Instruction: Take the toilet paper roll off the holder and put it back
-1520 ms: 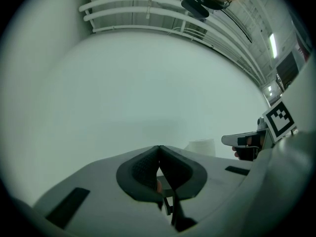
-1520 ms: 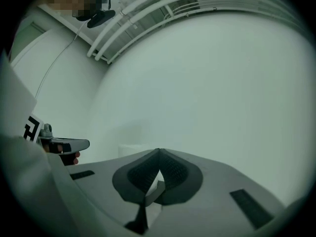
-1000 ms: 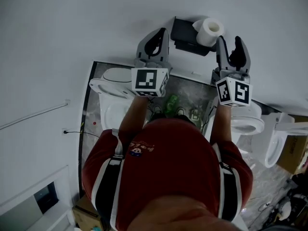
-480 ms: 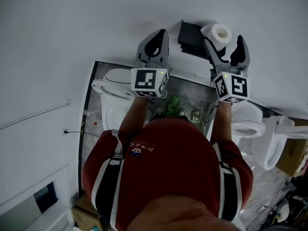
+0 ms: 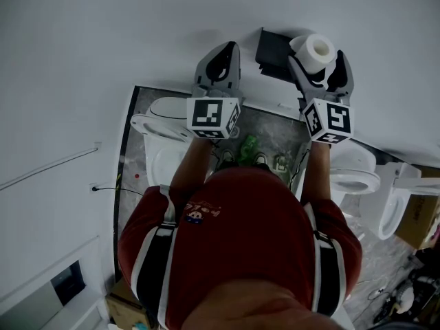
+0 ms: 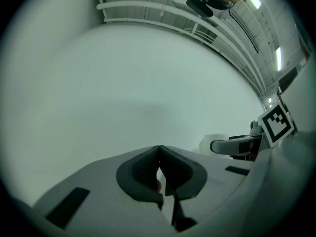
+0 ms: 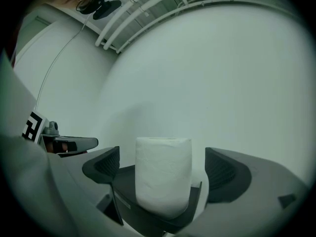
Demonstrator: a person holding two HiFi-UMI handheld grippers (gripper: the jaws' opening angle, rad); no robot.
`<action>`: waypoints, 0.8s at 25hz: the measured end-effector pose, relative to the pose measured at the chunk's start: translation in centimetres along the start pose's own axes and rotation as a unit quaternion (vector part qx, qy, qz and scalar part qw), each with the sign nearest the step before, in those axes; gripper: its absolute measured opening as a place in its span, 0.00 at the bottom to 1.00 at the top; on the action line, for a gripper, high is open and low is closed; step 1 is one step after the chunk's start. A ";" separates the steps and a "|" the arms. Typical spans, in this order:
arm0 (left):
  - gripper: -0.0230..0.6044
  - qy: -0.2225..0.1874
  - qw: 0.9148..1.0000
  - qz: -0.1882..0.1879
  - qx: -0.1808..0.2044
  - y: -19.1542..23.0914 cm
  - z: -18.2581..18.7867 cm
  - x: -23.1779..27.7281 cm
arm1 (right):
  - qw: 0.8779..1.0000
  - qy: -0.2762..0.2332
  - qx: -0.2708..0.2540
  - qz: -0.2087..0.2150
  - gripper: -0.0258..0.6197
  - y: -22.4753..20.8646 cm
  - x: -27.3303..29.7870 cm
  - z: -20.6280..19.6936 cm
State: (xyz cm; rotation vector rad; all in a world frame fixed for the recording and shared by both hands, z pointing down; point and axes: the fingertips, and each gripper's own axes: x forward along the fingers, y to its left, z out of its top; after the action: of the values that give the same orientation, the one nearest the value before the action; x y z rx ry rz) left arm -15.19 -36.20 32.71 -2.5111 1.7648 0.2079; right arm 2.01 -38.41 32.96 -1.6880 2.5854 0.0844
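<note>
Jaws just opened, right gripper straddles toilet paper roll on holder.

The right gripper has just been opening its jaws, and they now stand wide apart. Between them, touching neither pad, a white toilet paper roll stands upright on a black holder straight ahead of the gripper. A bare white wall rises behind it. Off to the gripper's left, the left gripper reaches toward the same wall, part of its marker cube showing. White pipes run high above.
</note>
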 end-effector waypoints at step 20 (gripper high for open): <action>0.07 0.003 1.000 -0.001 0.001 0.6 -0.5 -0.1 | 1.000 0.015 -0.016 -0.017 0.56 -0.3 0.4 -0.9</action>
State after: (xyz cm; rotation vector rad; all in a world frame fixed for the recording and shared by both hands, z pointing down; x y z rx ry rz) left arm -15.76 -36.42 33.25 -2.5138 1.7645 0.1972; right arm 2.11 -39.02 33.86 -1.7563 2.5893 0.1011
